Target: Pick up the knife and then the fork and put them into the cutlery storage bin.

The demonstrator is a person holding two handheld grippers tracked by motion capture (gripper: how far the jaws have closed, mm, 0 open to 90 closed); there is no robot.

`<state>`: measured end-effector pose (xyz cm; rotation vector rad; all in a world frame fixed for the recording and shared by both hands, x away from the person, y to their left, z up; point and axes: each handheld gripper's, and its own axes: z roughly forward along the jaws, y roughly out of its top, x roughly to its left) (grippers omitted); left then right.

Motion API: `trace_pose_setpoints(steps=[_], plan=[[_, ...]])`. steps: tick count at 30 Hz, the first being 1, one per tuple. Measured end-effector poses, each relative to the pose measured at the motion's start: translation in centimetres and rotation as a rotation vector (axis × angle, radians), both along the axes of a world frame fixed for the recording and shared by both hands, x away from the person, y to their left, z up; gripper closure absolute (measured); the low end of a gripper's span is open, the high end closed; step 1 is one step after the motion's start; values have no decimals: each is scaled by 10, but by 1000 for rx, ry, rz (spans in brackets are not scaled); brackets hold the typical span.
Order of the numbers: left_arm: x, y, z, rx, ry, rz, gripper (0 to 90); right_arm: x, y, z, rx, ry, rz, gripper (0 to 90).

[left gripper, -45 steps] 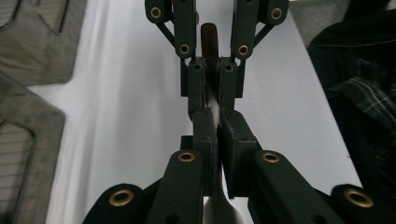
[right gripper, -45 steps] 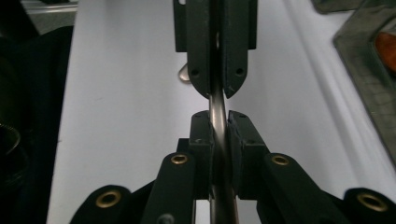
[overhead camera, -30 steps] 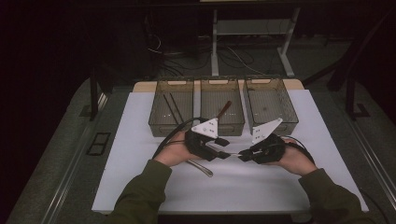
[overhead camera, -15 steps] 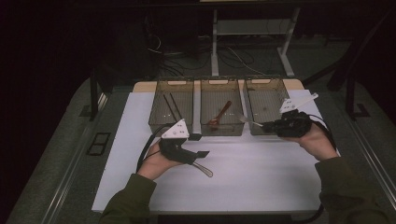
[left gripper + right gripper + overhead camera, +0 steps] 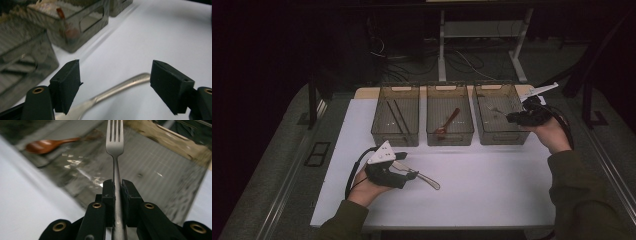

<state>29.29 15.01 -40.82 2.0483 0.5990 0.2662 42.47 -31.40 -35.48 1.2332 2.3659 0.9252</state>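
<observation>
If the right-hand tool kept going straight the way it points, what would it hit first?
Probably the floor of the right-hand bin: the right tool holds a fork aimed down into it, so the prongs would likely touch first.

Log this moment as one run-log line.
right tongs: shut on fork, over right bin | left tongs: open, straddling metal utensil on table

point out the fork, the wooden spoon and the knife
fork (image 5: 114,145) right gripper view, neck below the tines
wooden spoon (image 5: 446,125) high view, mid handle
knife (image 5: 125,86) left gripper view, handle
</observation>
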Motion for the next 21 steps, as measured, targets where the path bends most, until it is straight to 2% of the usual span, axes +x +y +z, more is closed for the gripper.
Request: trace_pose_setpoints(steps=[6,10,12,13,17,21], plan=[[-3,2,-5,21,8,0,230,26,2,-15,-44,58,-56,802],[-2,2,-6,33,5,-9,230,36,4,-25,-56,72,-75,798],[-1,2,-7,34,9,-13,231,39,3,-27,-43,64,-86,790],[-1,2,-7,35,11,-15,231,40,2,-28,-29,85,-85,777],[-1,2,-8,42,13,-20,235,38,-1,-27,-10,62,-92,639],[-1,3,-7,36,11,-15,250,31,-6,-18,60,45,-85,496]])
